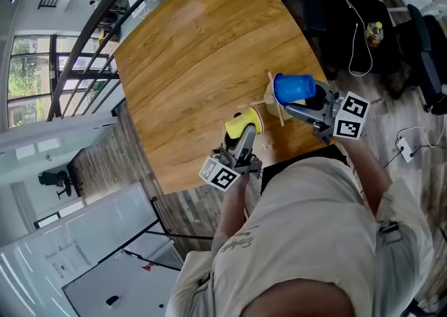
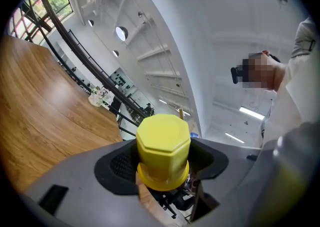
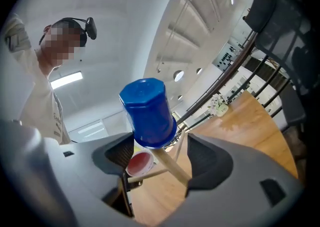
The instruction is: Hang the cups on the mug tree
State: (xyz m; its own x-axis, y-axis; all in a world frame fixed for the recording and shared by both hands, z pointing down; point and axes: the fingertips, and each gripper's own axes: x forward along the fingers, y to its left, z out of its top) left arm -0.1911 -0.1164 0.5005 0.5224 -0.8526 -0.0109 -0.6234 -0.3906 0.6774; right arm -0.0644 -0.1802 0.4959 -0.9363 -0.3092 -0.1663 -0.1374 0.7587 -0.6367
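The right gripper (image 3: 160,154) stands spread around the blue cup (image 3: 146,113), which sits upside down on a slanted peg (image 3: 172,166) of the mug tree (image 1: 271,96), at the centre of that gripper's view. One pad lies close beside the cup, so a careless pull-back could drag it off the peg. The left gripper (image 2: 162,165) pinches the yellow cup (image 2: 163,143). In the head view the tree stands near the worktop's (image 1: 202,64) lower right edge, so a bump from the yellow cup might tip it over
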